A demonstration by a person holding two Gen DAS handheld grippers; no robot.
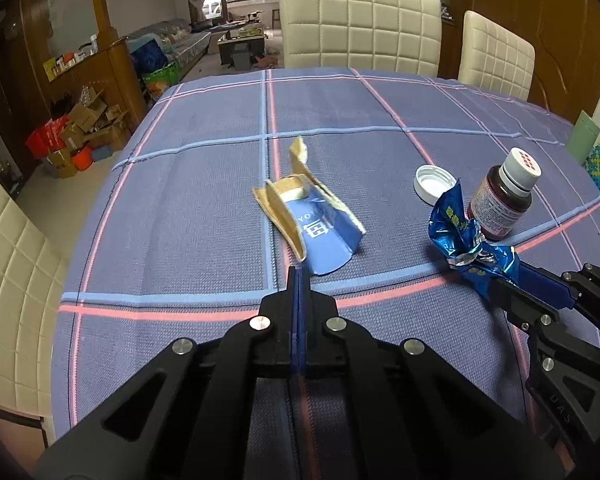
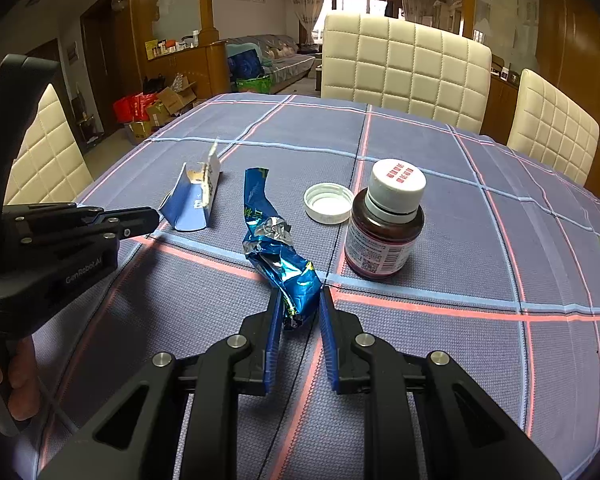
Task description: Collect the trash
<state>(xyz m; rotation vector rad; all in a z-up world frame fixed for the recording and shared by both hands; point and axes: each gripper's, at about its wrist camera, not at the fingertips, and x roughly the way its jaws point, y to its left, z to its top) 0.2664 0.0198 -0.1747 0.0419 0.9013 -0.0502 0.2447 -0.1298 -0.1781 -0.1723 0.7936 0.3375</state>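
Nearest to us, our left claw (image 1: 299, 276) is clenched tight, its two blue pads pressed flat together with nothing between them. It hangs over the surface (image 1: 204, 208), which is draped in a blue cloth crossed by pink and pale blue lines. Just beyond its tips lies a torn blue cardboard box (image 1: 320, 232), flattened open with its brown inside showing and one ragged flap standing up; the tips sit right at the box's near edge, and we cannot tell whether they touch it.

Our right claw (image 2: 300, 304) is grasping a crumpled blue foil wrapper (image 2: 278, 240) by its near end, the pads closed against its sides. The rest of the wrapper stretches away from the claw, its far end twisted upward and its silver lining showing at the crease.

Just to the right of the wrapper stands a brown medicine bottle (image 2: 384, 232), upright, with a white cap on top and a printed label around it. A loose white lid (image 2: 328, 203) rests open side up between the wrapper's far end and the bottle, just beside the bottle.

Cream quilted chairs (image 2: 404, 68) stand around the surface's far and side edges.
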